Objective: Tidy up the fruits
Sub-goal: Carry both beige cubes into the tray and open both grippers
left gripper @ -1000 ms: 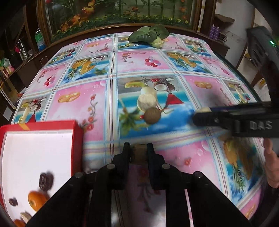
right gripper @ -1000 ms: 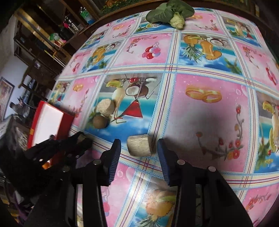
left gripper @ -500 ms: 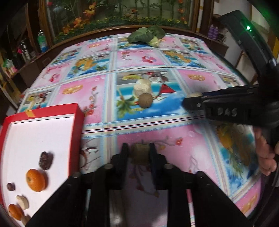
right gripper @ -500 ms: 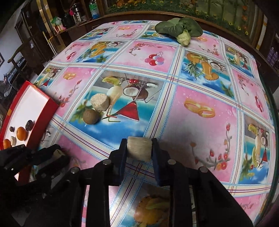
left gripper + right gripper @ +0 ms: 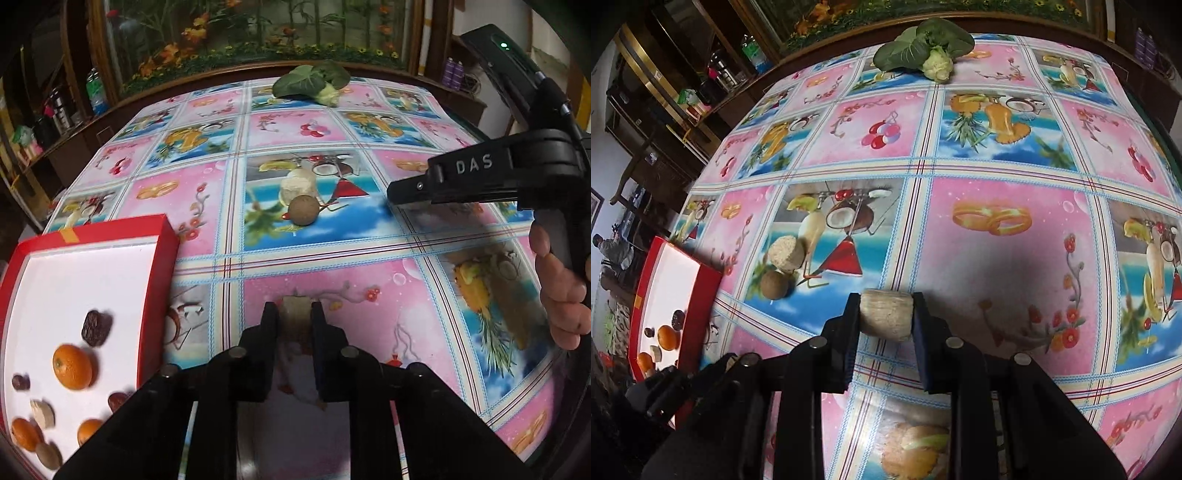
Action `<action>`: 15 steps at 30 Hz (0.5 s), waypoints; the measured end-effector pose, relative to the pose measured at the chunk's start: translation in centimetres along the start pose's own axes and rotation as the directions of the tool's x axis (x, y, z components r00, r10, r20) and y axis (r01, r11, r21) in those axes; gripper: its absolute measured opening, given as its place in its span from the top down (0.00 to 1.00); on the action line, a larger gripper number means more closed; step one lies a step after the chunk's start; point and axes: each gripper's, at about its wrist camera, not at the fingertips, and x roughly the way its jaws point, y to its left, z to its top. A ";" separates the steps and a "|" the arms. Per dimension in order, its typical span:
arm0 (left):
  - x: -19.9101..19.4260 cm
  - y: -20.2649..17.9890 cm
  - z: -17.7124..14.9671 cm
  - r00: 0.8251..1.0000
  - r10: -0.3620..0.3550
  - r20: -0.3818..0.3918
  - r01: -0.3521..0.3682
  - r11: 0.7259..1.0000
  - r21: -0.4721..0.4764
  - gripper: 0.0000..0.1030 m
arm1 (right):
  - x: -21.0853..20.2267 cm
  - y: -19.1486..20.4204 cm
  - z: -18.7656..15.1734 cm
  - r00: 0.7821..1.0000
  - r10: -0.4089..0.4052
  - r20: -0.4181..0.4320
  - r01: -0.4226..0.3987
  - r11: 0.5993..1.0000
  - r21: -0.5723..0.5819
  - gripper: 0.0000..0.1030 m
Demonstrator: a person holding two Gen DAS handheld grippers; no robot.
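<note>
L tool point(image 5: 294, 314) gripping tan chunk point(image 5: 295, 307), R tool point(image 5: 885, 314) gripping rough cylinder point(image 5: 885, 313)

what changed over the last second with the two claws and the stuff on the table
The right claw closed on the pale cylinder piece that lay between its open fingers a second ago. The left claw keeps its grip on a small tan piece, and its view has slid so more of the red tray shows. The brown round fruit, pale puck and leafy vegetable stayed put.
</note>
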 end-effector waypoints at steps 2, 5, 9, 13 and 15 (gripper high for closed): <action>-0.6 0.3 -0.1 1.000 0.014 0.018 -0.014 1.000 -0.027 0.85 | -0.3 0.1 0.1 1.000 0.020 0.019 -0.020 1.000 0.004 0.72; -1.7 0.3 -0.3 0.998 0.036 0.048 -0.034 0.999 -0.034 0.85 | -1.0 0.5 0.1 0.998 0.031 0.060 -0.031 0.999 -0.009 0.72; -3.7 0.8 -0.6 0.994 0.053 0.091 -0.048 0.997 -0.053 0.85 | -1.7 1.4 0.1 0.993 0.063 0.103 -0.059 0.998 -0.035 0.72; -5.5 1.7 -1.2 0.991 0.070 0.117 -0.062 0.995 -0.075 0.85 | -2.0 2.8 -0.2 0.988 0.080 0.131 -0.070 0.995 -0.076 0.72; -6.3 2.5 -1.7 0.988 0.087 0.127 -0.076 0.993 -0.087 0.85 | -2.1 3.7 -0.5 0.986 0.091 0.139 -0.077 0.992 -0.103 0.72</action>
